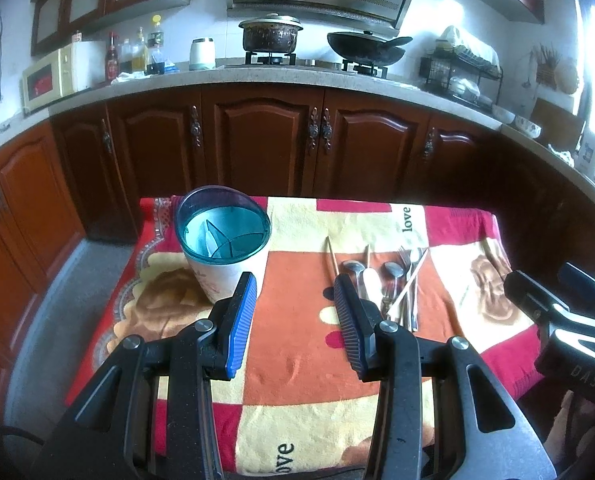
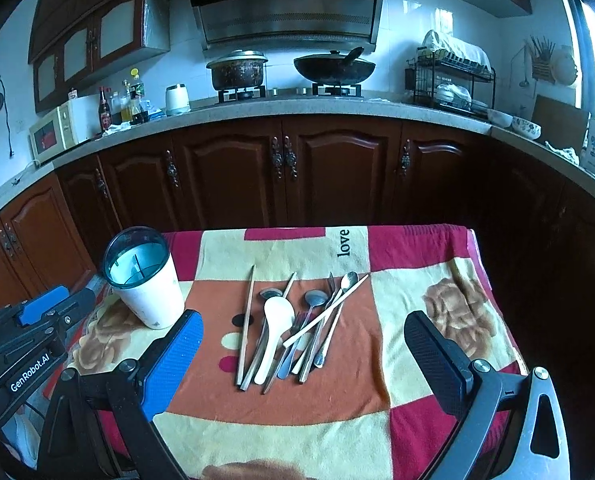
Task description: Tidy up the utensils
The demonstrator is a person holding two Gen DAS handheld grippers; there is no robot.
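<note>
Left to right, right wrist view: left gripper (image 2: 53, 304) at the frame edge, blue pads, black body; jaw state can't be told from here. In its own view the left gripper (image 1: 295, 308) has jaws moderately apart, ribbed blue pads, nothing between them, hovering over the blanket (image 2: 289, 432).

1 utensil holder (image 2: 147, 280): white tapered cylinder, smooth plastic, translucent teal rim, divider walls inside. It stands upright on the blanket's left side, just beside the right gripper's blue finger (image 2: 173, 364).

Utensil pile (image 2: 297, 328) at the blanket's centre, all lying flat, handles roughly toward the camera, overlapping:
- 1 light wooden chopstick (image 2: 246, 320), apart at the left
- 1 white ladle-shaped soup spoon (image 2: 275, 320), smooth plastic or ceramic
- 3 metal spoons visible, oval bowls
- forks: tines visible, count unclear
- 1 pale chopstick (image 2: 325, 312) lying diagonally across the top
- further sticks under the pile, count unclear

Blanket: fuzzy fleece, red/orange/cream squares, printed "love".

Right gripper (image 2: 303, 354): jaws wide, empty, textured pads, straddling the pile from above and the near side.
</note>
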